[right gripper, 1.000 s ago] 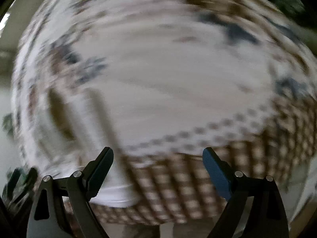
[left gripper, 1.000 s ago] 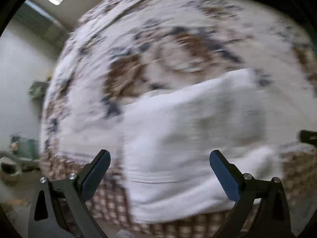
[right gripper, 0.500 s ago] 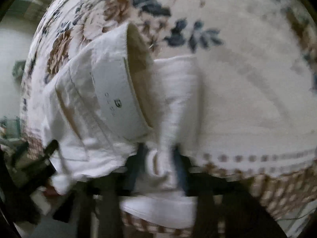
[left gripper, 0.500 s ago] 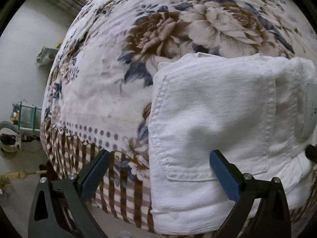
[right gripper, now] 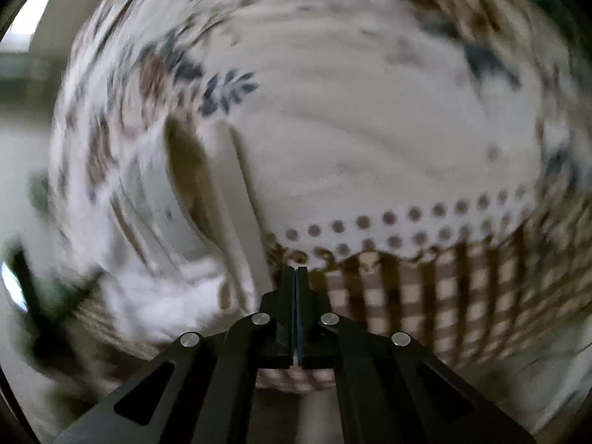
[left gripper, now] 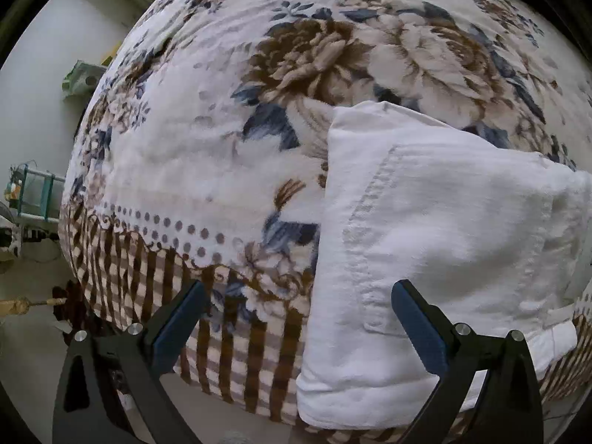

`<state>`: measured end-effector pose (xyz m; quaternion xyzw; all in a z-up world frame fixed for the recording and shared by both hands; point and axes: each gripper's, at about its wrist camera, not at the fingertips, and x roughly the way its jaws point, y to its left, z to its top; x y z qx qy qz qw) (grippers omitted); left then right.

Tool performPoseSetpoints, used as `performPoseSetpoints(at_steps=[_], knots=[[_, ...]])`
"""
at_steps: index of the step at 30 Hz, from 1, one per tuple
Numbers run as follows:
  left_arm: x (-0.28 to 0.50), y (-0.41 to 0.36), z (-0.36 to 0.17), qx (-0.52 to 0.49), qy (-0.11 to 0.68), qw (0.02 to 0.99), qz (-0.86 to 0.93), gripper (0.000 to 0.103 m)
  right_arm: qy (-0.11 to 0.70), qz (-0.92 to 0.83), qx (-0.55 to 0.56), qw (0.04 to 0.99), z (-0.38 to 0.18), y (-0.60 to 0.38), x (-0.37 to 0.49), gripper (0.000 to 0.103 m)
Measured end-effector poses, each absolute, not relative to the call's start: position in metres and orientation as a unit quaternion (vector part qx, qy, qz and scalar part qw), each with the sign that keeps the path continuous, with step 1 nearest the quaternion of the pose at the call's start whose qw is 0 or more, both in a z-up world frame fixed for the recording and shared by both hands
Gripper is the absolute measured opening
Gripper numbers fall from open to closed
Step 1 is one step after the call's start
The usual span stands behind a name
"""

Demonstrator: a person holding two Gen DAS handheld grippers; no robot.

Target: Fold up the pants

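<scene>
The white pants (left gripper: 436,244) lie folded into a thick rectangle on the flowered blanket (left gripper: 222,140), back pocket up, near the bed's front edge. My left gripper (left gripper: 296,318) is open and empty, its right finger over the pants' near left corner and its left finger over the blanket's checked border. In the blurred right wrist view the pants (right gripper: 155,222) lie at the left. My right gripper (right gripper: 295,277) is shut with nothing between its jaws, to the right of the pants, over the blanket's front border.
The blanket (right gripper: 370,140) covers a bed whose checked border (left gripper: 229,355) hangs over the front edge. Floor and a small teal rack (left gripper: 33,196) lie to the left of the bed.
My right gripper closed and pulled away from the pants, now shut and empty. My left gripper stayed open and shifted left, so the pants sit further right in its view.
</scene>
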<state>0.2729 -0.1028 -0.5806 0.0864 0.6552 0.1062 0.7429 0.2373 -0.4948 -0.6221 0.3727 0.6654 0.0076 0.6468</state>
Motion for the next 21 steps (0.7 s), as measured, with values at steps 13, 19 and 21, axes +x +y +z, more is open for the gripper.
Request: performPoseSetpoints(at_steps=[13,19,21], knots=[[0.289,-0.079,-0.572,0.065,0.639,0.756,0.128,0.102,0.642,0.059,0.245,0.724,-0.622,-0.390,0.324,0.009],[0.301,-0.066,-0.562,0.001,0.633,0.768,0.104,0.102,0.637,-0.007,0.243,0.732,-0.587,-0.460,0.285,0.009],[0.308,-0.071,-0.565,-0.021,0.631,0.771,0.084,0.102,0.642,-0.013,0.280,0.713,-0.601,-0.485,0.276,0.011]])
